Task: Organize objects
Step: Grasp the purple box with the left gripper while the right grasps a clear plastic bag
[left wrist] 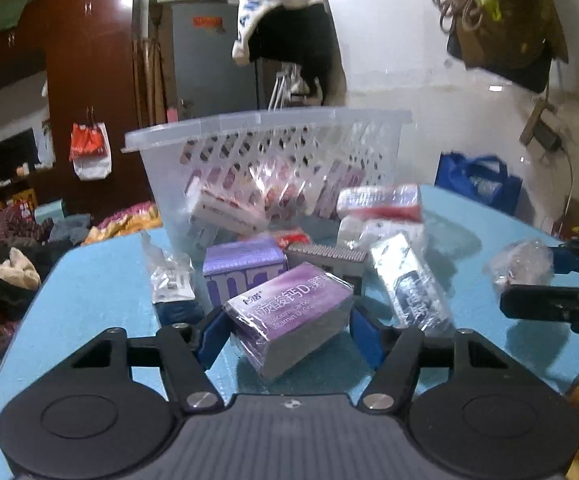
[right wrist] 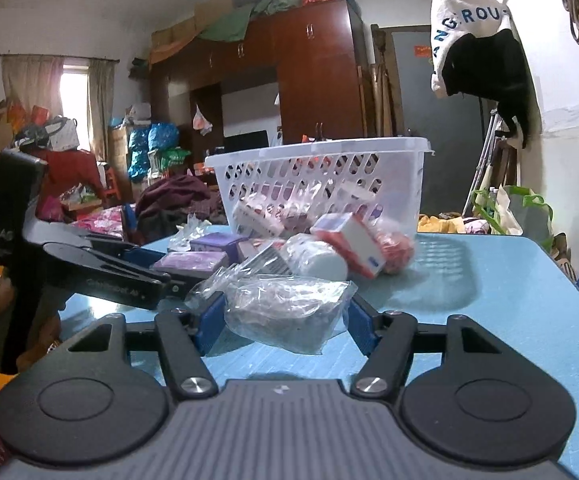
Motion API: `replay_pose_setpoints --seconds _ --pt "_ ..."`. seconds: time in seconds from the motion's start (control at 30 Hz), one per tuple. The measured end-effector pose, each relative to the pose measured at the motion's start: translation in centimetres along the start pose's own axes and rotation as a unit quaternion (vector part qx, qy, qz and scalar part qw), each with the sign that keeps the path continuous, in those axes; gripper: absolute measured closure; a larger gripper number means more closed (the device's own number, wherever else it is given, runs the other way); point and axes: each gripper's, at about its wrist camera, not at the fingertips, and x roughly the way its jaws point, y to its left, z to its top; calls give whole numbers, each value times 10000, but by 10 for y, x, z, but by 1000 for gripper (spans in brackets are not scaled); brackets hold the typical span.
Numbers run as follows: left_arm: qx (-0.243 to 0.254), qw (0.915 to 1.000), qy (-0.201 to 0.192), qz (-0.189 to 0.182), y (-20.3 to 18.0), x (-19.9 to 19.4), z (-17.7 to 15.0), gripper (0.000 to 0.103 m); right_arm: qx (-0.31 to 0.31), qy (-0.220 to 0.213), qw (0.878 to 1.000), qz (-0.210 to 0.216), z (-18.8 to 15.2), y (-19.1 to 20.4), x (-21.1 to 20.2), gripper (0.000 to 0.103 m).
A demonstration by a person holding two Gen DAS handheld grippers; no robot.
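My left gripper (left wrist: 285,330) is shut on a purple medicine box (left wrist: 289,316) wrapped in plastic, tilted and held just above the blue table (left wrist: 101,280). My right gripper (right wrist: 285,320) is shut on a clear plastic bag (right wrist: 289,308) holding a dark item; the bag also shows in the left wrist view (left wrist: 523,262). A white slotted basket (left wrist: 273,152) stands behind, with several boxes inside, and it also shows in the right wrist view (right wrist: 321,176). Loose boxes lie in front of it: a second purple box (left wrist: 243,268), a red and white box (right wrist: 349,248), a white bottle (right wrist: 315,258).
A silver wrapped pack (left wrist: 409,284) and a small white packet (left wrist: 169,280) lie on the table. The left gripper's body (right wrist: 101,264) reaches in at the left of the right wrist view. A blue bag (left wrist: 477,180) sits beyond the table's right edge. Clothes and a wardrobe (right wrist: 313,80) stand behind.
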Motion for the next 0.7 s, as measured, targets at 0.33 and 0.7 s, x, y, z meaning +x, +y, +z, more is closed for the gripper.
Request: replay_pose_setpoints --seconds 0.33,0.7 --pt "-78 9984 -564 -40 4 -31 2 34 -2 -80 9999 -60 1 -4 -1 36" --pt "22 9981 -611 -44 0 -34 2 34 -65 -177 9997 -166 3 -6 -3 37"
